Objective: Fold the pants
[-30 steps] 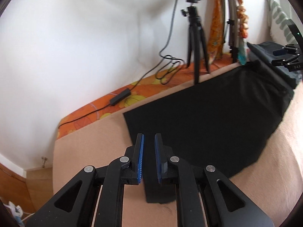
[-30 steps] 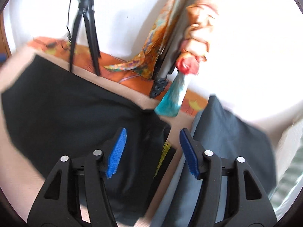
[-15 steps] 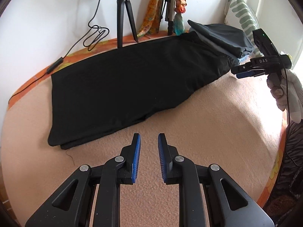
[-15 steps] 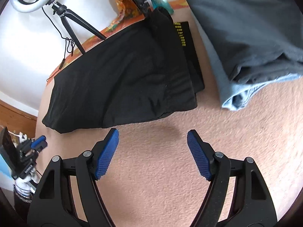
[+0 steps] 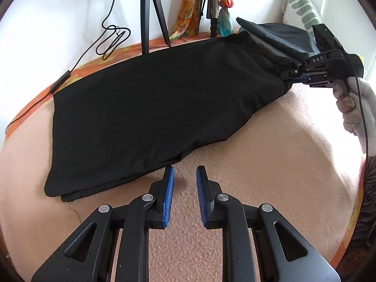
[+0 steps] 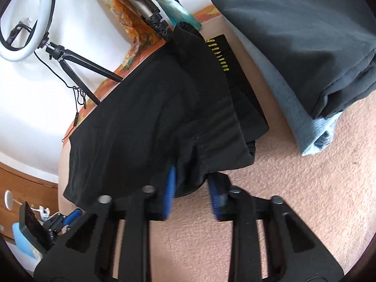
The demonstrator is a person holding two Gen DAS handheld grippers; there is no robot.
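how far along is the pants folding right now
Done: the black pants lie doubled lengthwise on the bed. In hand: the right gripper is at the waistband corner, fabric between its fingers. Left: crosswise folds; the left gripper holds nothing.

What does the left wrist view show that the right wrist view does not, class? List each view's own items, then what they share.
Only the left wrist view shows the striped pillow and the whole length of the black pants. Only the right wrist view shows the ring light, the yellow-marked black cloth under the waistband, and the right gripper around the pants' edge. Both show the tripod, folded grey clothes and beige bed cover.
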